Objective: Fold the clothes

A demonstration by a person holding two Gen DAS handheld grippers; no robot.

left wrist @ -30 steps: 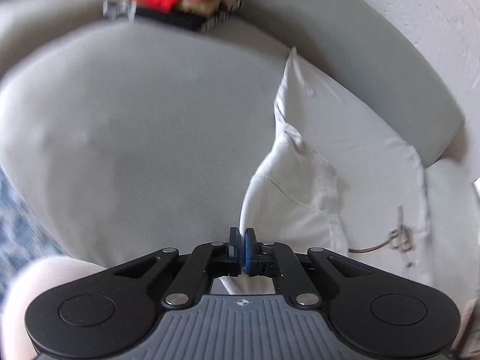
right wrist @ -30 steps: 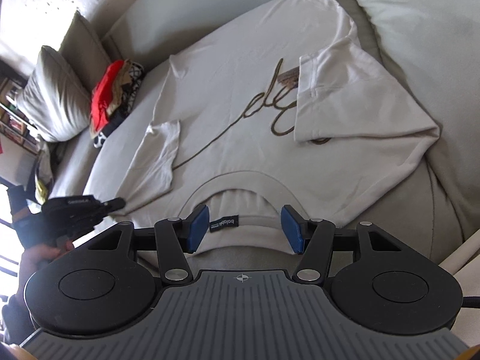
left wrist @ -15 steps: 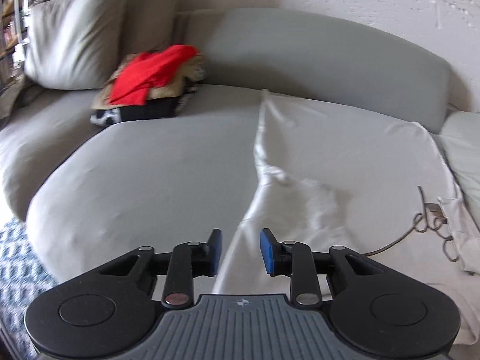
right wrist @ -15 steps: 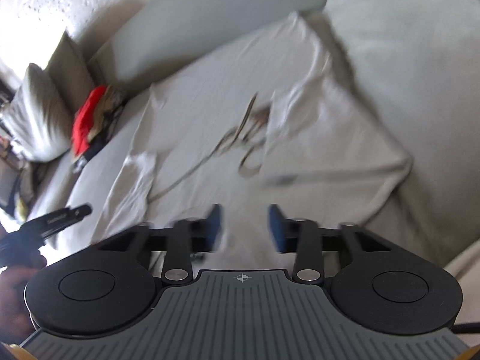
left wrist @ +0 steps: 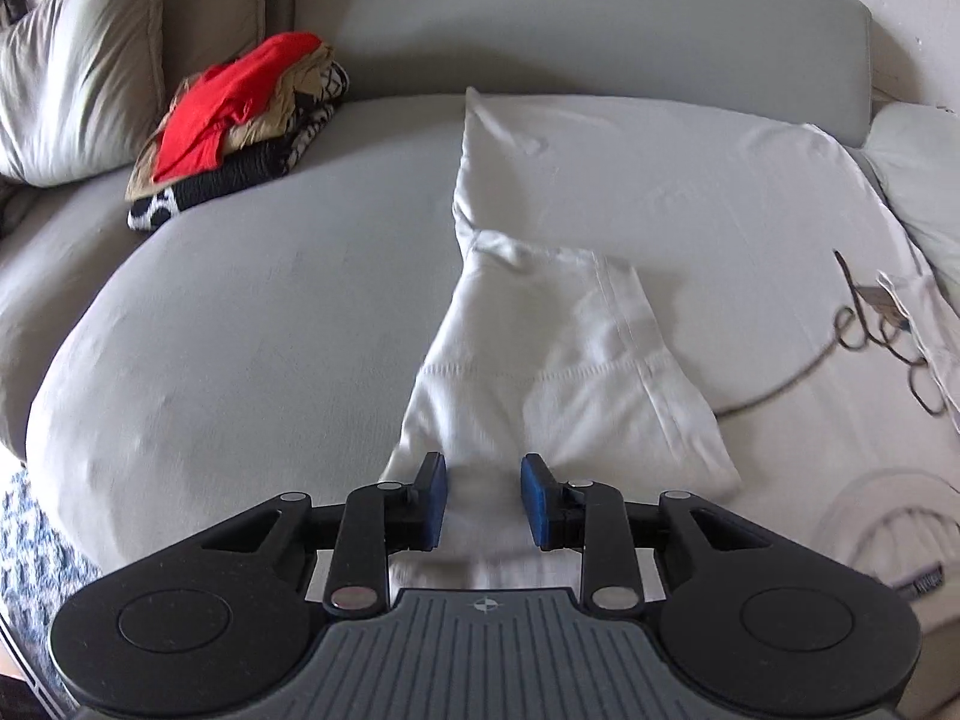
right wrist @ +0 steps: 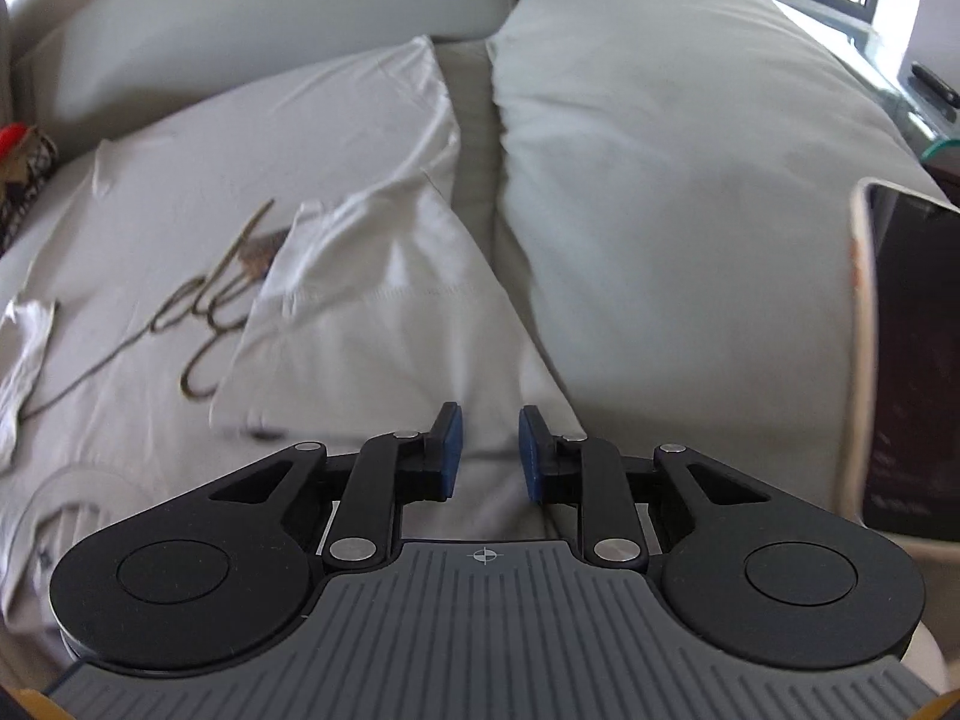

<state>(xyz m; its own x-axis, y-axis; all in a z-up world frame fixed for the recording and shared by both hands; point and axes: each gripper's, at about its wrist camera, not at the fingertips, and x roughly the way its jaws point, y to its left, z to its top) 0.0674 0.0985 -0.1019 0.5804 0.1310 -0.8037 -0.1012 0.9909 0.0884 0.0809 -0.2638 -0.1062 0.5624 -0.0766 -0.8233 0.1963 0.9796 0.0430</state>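
Both claws are angling down over the white T-shirt (left wrist: pixel 630 210) on the sofa (left wrist: pixel 240 312): left claw (left wrist: pixel 483 501) and right claw (right wrist: pixel 485 453) partly open, gripping nothing.

A second ago the left claw (left wrist: pixel 483 501) is clamped shut on an edge of the white cotton T-shirt with brown script lettering (left wrist: pixel 660 198); now its blue pads stand apart over the folded-in sleeve (left wrist: pixel 576 372), the cloth lying flat between them and no longer pinched. The right claw (right wrist: pixel 491 453) has narrowed from a wide spread above the neckline to a smaller gap, and now sits over the shirt's other folded sleeve (right wrist: pixel 384 312) in the frame's centre.
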